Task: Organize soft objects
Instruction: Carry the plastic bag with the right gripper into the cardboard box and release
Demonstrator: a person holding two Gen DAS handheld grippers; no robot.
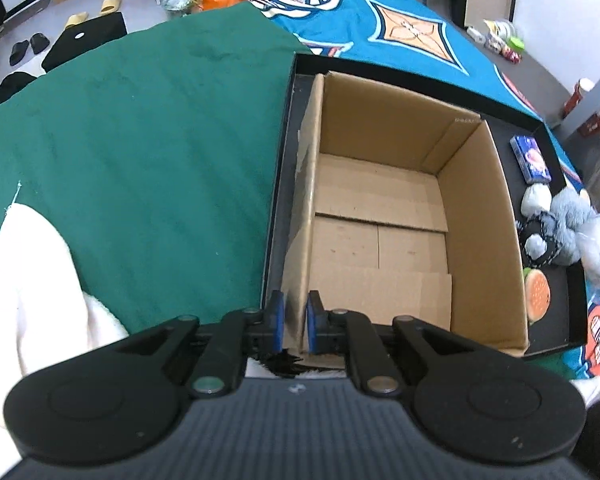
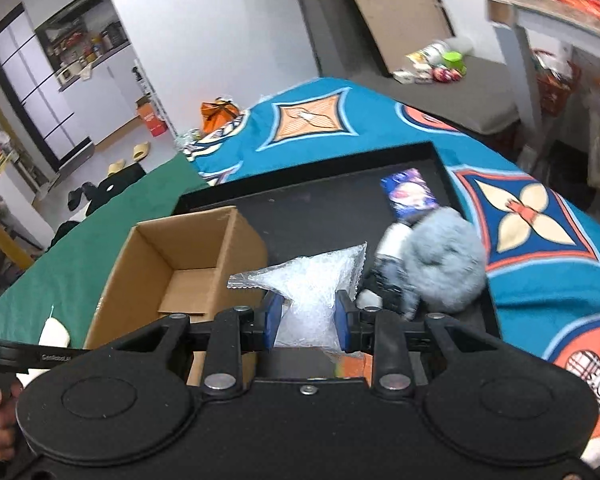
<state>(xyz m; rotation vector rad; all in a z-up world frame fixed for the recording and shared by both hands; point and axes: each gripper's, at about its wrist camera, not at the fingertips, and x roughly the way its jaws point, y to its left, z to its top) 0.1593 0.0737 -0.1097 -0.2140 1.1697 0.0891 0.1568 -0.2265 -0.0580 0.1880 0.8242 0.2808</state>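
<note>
Even indoor light, soft shadows, strong fisheye bending at edges, right wrist view's upper right motion-blurred.

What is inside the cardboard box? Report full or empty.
Empty. The left wrist view shows the cardboard box with only bare bottom flaps inside. The left claw grips its near wall; the right claw holds a clear plastic bag outside it.

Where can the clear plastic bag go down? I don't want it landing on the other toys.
The cardboard box is bare inside, between its four walls. The black tray is bare between the box and the blue packet. It is crowded near the grey plush toy and burger toy. The right gripper holds the bag.
</note>
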